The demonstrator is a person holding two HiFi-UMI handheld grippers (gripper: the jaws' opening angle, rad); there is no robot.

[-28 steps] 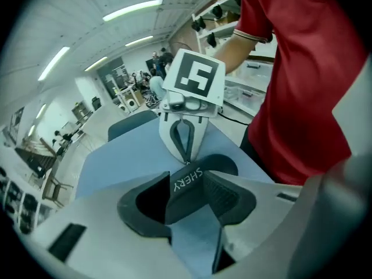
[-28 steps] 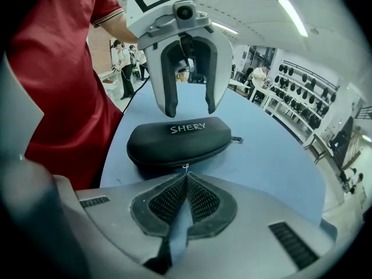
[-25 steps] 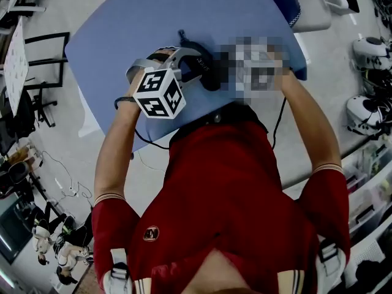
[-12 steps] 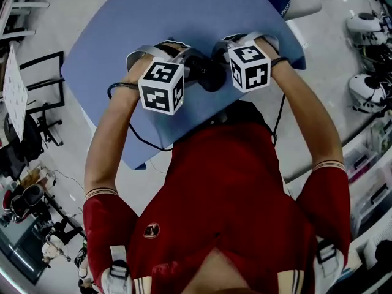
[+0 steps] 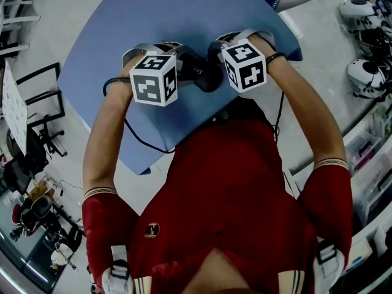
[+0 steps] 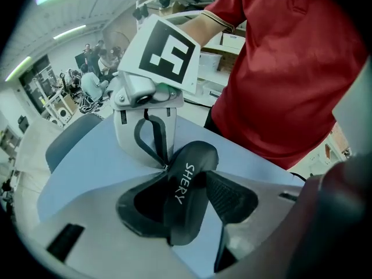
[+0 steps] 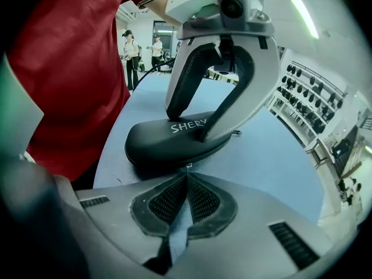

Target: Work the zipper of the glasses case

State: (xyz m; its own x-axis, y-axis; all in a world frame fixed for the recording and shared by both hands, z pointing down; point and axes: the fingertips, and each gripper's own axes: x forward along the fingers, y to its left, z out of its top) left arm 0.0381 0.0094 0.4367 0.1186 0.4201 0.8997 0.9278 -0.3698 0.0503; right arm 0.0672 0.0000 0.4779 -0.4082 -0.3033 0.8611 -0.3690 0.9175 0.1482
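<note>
- Lying on the blue table, close to the edge nearest the person and about midway along it: black glasses case, white "SHERY" lettering on its top.
- Straddling the case across its width: left gripper, pointed steeply down, jaws spread wide and just been opening, case between them.
- Seen in the left gripper view: one ribbed pad just beside the case's flank, the other pad half hidden behind the case; firm pressing on either side not shown.
- Meeting the case at its end toward the person's right: right gripper, also pointed steeply down, jaws brought fully together, ribbed pads flat against each other.
- Glinting right at those closed tips, at the case's seam: a tiny pale bit, too small to name.
- Riding on top of each gripper: marker cube, left one and right one, both above the table's near edge.
- Filling the lower part of the head view: red shirt.
</note>
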